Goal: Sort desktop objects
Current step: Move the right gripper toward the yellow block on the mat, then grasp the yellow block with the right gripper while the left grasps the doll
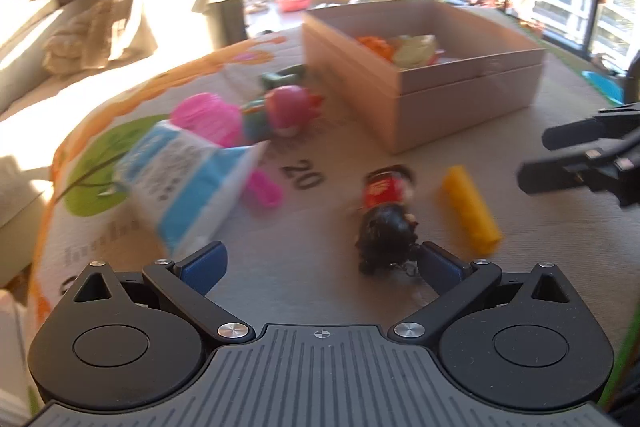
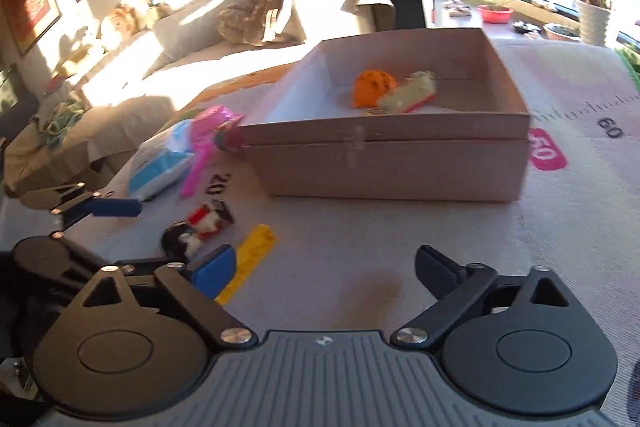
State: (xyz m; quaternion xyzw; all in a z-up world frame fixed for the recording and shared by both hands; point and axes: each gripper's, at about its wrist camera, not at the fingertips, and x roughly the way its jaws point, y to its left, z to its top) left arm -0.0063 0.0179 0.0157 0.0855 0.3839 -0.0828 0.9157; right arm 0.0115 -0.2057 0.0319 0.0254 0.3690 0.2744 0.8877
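Note:
My left gripper [image 1: 320, 263] is open above the mat. A small doll [image 1: 384, 219] with black hair and a red dress lies just ahead of it, its hair close to the right-hand finger. To the doll's right lies a yellow block [image 1: 472, 209]. My right gripper [image 2: 326, 263] is open with nothing between its fingers; the yellow block [image 2: 252, 259] lies beside its left finger and the doll [image 2: 196, 227] further left. A cardboard box [image 2: 400, 155] stands behind, holding an orange ball [image 2: 374, 87] and a pale yellow-green toy [image 2: 408, 95].
Left of the box [image 1: 460, 99] lie a blue-and-white packet [image 1: 188, 183], a pink comb [image 1: 262, 189], a pink fluffy thing [image 1: 208, 119], a red-headed toy [image 1: 288, 111] and a green toy [image 1: 284, 77]. The right gripper [image 1: 548, 155] reaches in from the right. A sofa stands beyond the table's left edge.

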